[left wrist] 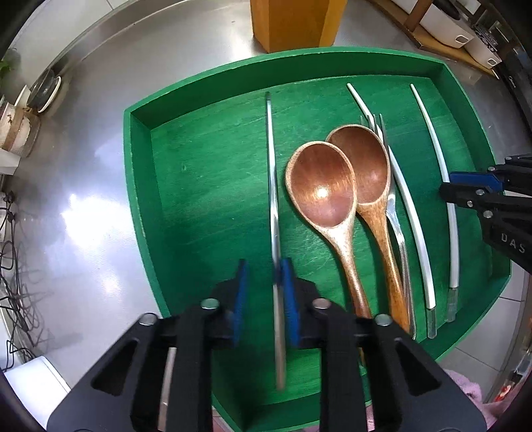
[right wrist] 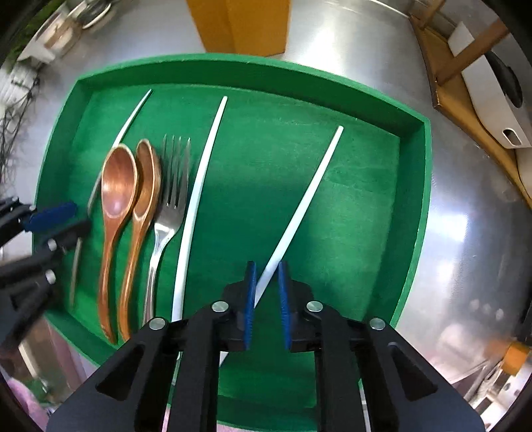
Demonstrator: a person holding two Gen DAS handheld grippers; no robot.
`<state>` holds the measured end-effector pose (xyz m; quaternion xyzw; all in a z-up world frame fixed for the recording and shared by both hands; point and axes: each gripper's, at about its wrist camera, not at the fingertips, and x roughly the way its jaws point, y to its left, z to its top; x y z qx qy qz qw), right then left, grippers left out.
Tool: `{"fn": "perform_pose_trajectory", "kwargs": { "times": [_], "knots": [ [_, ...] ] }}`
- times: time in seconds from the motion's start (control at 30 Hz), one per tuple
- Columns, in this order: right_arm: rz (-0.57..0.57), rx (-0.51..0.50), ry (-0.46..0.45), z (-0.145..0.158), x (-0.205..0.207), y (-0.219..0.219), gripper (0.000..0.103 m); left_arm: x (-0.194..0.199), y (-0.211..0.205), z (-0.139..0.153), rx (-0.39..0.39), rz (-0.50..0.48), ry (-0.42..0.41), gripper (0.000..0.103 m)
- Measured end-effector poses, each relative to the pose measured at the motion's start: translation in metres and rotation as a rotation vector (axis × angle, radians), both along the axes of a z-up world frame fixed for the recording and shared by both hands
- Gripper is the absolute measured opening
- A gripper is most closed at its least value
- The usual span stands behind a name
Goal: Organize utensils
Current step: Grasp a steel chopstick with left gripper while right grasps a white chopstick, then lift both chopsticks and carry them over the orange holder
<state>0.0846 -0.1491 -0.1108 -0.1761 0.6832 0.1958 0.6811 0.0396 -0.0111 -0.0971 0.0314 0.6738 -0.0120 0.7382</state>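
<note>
Tray (left wrist: 139,186) on counter (left wrist: 83,139); in tray, left to right: knife (left wrist: 271,159), two spoons (left wrist: 321,189), fork (left wrist: 389,186), two chopsticks (left wrist: 415,226).

Tray (left wrist: 143,172) bright green, faint lighter wood grain and scratches across floor. Two spoons (left wrist: 324,186) warm reddish-brown wood, paler tan rims and handles. Fork (right wrist: 173,186) plain silver. Chopsticks (right wrist: 202,172) white; two in left view with clear tips. Block (left wrist: 292,23) behind tray mustard yellow. Counter (left wrist: 93,199) brushed steel grey. Both grippers: black frames, blue pads (right wrist: 250,299), silver rivets.
</note>
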Motion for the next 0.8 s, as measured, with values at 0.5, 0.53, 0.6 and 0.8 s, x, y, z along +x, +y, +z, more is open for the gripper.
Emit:
{"fn": "perform_pose_trajectory", "kwargs": {
  "times": [0.5, 0.53, 0.6, 0.8],
  "knots": [
    [0.055, -0.055, 0.050, -0.001, 0.007, 0.037, 0.010, 0.002, 0.018, -0.003, -0.005, -0.013, 0.044, 0.004],
    [0.060, -0.051, 0.046, 0.000, 0.005, 0.040, 0.010, 0.004, 0.018, -0.003, -0.008, -0.016, 0.045, 0.004],
    [0.075, -0.034, 0.031, 0.001, 0.004, 0.041, 0.008, 0.005, 0.018, -0.004, -0.010, -0.026, 0.041, 0.004],
    [0.072, 0.002, 0.003, 0.011, 0.009, 0.025, 0.006, -0.001, 0.016, -0.002, -0.003, -0.015, 0.009, 0.004]
  ]
}}
